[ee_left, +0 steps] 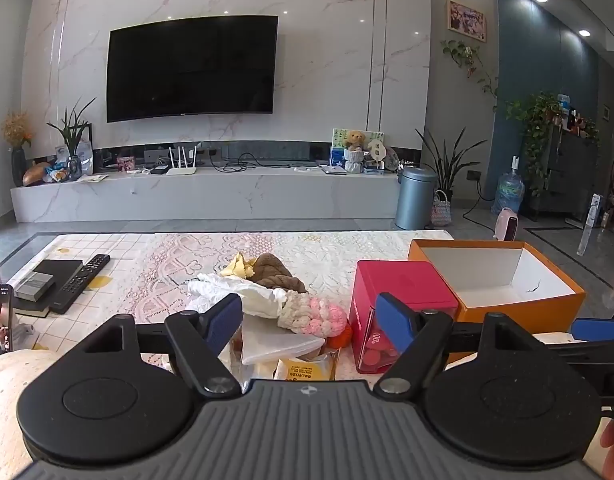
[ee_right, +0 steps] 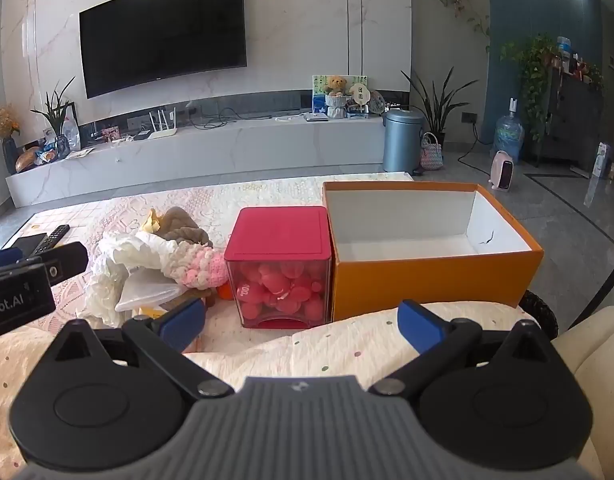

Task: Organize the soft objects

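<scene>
Both hand-held grippers, the left hand-held gripper (ee_left: 309,322) and the right hand-held gripper (ee_right: 303,320), have their blue fingers spread wide and hold nothing. On the counter (ee_right: 267,196) sits a pile of soft things (ee_right: 163,256) (white cloth, a brown knit, a pink and cream knit), just left of a red box (ee_right: 281,236) with pink balls (ee_right: 283,292) inside. Touching the red box's right side is an orange box (ee_right: 431,280), white inside, with nothing in it.

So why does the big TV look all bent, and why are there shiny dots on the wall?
Left wrist view: the fisheye lens bows the TV and darkens the corners; the dots are ceiling lamps mirrored in the glossy marble wall. Right wrist view: the same bending tilts the TV, and the orange box stays sharp.
</scene>
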`<action>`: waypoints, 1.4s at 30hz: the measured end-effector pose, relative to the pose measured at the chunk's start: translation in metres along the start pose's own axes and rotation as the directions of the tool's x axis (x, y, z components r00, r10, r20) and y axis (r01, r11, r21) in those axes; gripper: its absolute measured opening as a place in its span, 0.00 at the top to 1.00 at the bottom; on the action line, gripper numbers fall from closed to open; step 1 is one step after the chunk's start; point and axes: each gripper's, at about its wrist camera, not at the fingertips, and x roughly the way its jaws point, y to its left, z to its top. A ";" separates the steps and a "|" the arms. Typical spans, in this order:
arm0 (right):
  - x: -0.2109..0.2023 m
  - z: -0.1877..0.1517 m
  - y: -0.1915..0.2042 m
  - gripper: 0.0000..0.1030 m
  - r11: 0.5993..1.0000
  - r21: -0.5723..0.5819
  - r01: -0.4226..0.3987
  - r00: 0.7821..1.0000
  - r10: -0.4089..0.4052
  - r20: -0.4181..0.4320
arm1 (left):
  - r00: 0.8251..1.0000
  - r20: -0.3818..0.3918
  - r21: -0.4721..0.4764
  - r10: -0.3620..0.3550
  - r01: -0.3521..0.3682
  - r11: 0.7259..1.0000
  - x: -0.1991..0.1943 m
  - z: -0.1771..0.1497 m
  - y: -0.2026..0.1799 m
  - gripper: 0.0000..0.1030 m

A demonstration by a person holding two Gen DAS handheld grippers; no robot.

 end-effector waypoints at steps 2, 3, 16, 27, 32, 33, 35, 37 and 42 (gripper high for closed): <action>0.000 0.000 0.000 0.03 1.000 0.000 0.000 1.000 0.000 -0.002 | 1.000 -0.002 0.007 -0.008 0.008 1.000 0.000 0.000 0.000 0.17; 0.000 0.000 0.000 0.03 1.000 -0.001 0.001 1.000 -0.001 -0.003 | 1.000 -0.003 0.008 -0.010 0.010 1.000 0.000 0.000 0.000 0.17; 0.001 -0.003 0.000 0.03 1.000 0.002 -0.003 1.000 0.003 -0.006 | 1.000 0.006 0.011 -0.020 0.019 1.000 -0.005 0.002 -0.002 0.19; 0.005 -0.004 0.001 0.03 1.000 0.002 -0.007 1.000 0.007 -0.009 | 0.999 0.010 -0.002 -0.034 0.034 0.999 -0.006 0.002 -0.002 0.19; 0.004 -0.004 0.002 0.03 1.000 0.000 -0.008 1.000 0.008 -0.009 | 0.999 0.004 0.001 -0.037 0.037 0.999 -0.006 0.002 -0.002 0.19; 0.005 -0.004 0.002 0.03 1.000 0.000 -0.008 1.000 0.008 -0.009 | 0.999 0.004 0.001 -0.037 0.037 0.999 -0.006 0.002 -0.002 0.19; 0.005 -0.004 0.002 0.03 1.000 0.000 -0.007 1.000 0.007 -0.009 | 0.999 0.001 0.001 -0.038 0.038 0.999 -0.005 0.001 -0.002 0.19; 0.005 -0.005 0.002 0.03 1.000 0.000 -0.007 1.000 0.007 -0.010 | 0.999 -0.004 -0.002 -0.039 0.039 0.999 -0.005 0.001 -0.001 0.19; 0.005 -0.005 0.002 0.03 1.000 0.000 -0.006 1.000 0.006 -0.010 | 0.999 -0.016 -0.007 -0.036 0.036 0.999 -0.004 -0.001 0.000 0.19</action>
